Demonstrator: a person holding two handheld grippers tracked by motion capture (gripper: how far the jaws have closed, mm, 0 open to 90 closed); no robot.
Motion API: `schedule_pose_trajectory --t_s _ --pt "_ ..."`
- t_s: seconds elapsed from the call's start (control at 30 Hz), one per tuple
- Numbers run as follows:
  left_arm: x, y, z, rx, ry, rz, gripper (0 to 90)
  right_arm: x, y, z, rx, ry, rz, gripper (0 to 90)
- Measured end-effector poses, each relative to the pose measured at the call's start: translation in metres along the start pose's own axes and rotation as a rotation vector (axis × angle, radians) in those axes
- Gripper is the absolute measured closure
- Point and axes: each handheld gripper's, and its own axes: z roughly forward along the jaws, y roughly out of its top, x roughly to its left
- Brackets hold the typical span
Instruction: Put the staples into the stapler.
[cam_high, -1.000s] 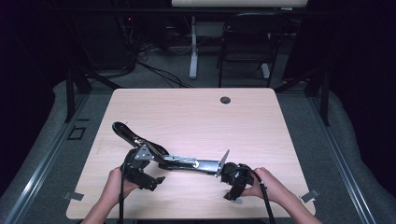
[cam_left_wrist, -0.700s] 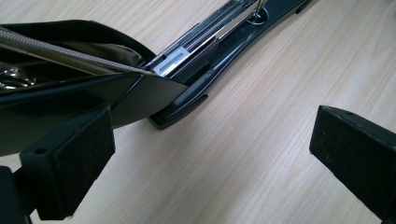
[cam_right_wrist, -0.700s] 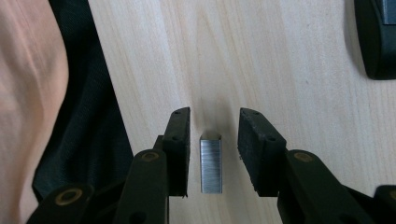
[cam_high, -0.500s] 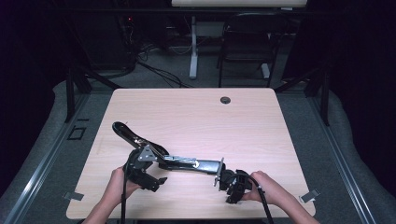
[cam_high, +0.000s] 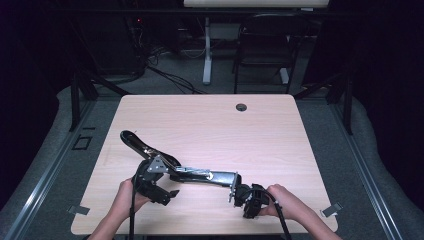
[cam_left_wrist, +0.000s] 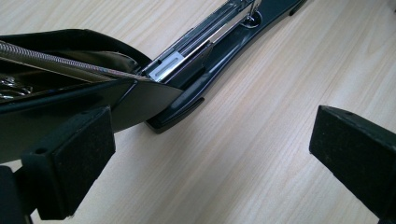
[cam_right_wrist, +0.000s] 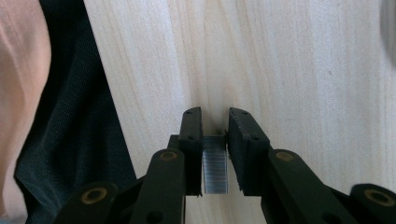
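Note:
A black stapler (cam_high: 200, 175) lies swung open across the near part of the wooden table (cam_high: 215, 130), with its metal staple channel (cam_left_wrist: 196, 46) exposed. My left gripper (cam_high: 160, 182) sits at the stapler's hinge. Its jaws (cam_left_wrist: 210, 154) stand wide open, and the stapler's raised black cover (cam_left_wrist: 84, 88) rests over the left pad (cam_left_wrist: 70, 154). My right gripper (cam_high: 240, 194) is at the stapler's right end near the table's front edge. Its jaws (cam_right_wrist: 215, 121) have just been closing and now press on a silver strip of staples (cam_right_wrist: 215, 170).
A round cable hole (cam_high: 241, 107) sits near the table's far edge. In the right gripper view the table's edge runs close by, with the person's dark clothing (cam_right_wrist: 79, 140) beyond it. A chair (cam_high: 262, 50) and a table leg (cam_high: 206, 50) stand behind the table.
The right gripper has shifted slightly toward the front edge and its jaws have narrowed. The left gripper and the stapler have stayed put.

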Motion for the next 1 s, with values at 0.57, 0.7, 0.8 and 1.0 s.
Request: schedule_pose_trajectory --t_s 0.57,0.7,0.8,1.0 --pt "-0.001 -0.002 -0.007 -0.02 -0.024 0.017 0.2 -0.011 -0.007 -0.015 -0.095 0.003 0.079 78.0" --pt "0.0 -0.002 -0.006 -0.03 -0.041 0.012 0.2 -0.016 -0.01 -0.02 -0.14 -0.011 0.109 78.1" --pt "0.001 -0.003 -0.006 -0.026 -0.049 0.001 0.2 -0.02 -0.012 -0.023 -0.18 -0.022 0.131 78.1" --pt "0.003 -0.004 -0.004 -0.016 -0.066 -0.006 0.2 -0.028 -0.017 -0.029 -0.242 -0.049 0.179 78.1"
